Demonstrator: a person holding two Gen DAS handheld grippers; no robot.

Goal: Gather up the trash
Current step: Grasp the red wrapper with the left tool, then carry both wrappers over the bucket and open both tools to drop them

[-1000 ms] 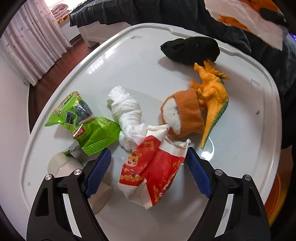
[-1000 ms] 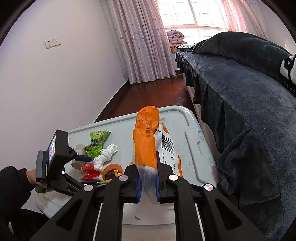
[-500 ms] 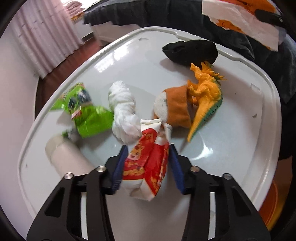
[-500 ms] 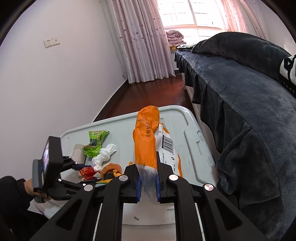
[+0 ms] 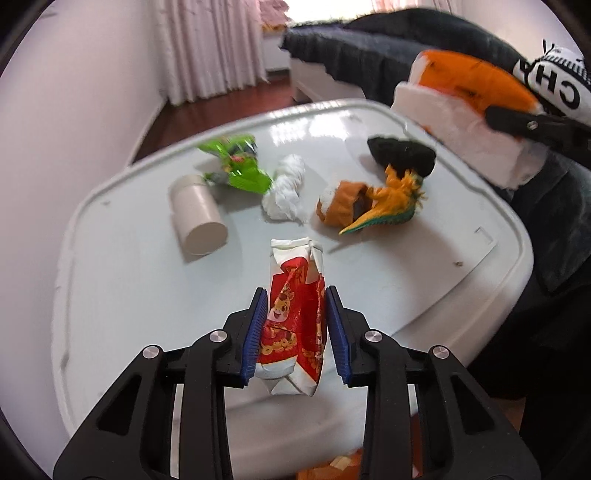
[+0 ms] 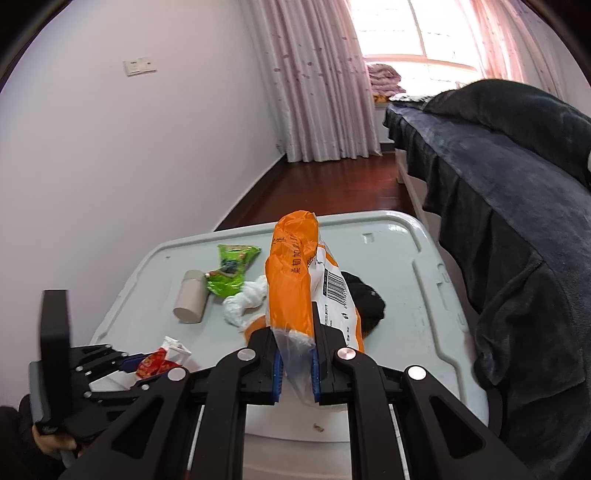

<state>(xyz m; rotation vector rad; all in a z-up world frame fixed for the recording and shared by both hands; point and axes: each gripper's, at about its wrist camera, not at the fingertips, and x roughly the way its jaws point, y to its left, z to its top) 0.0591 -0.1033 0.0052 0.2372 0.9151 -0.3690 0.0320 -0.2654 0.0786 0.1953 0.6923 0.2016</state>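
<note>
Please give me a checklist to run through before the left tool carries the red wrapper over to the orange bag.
1. Left tool shut on red wrapper: ok; its jaws have just been closing.
2. Wrapper lifted clear of the lid: ok.
3. Right tool gripping orange bag: ok.
4. Bag mouth open: cannot tell.
5. Trash left on lid, green wrapper, tissue, tube: not ok.

Place: I'm in a home bedroom
Bed (image 6: 517, 177): dark blanket, on my right
Window (image 6: 417, 33): bright, w/ pink curtains (image 6: 314, 81)
Floor (image 6: 332, 192): dark wood
Wall (image 6: 110, 147): plain, w/ switch plate (image 6: 139, 66)
Sill: folded bedding (image 6: 384, 75)
</note>
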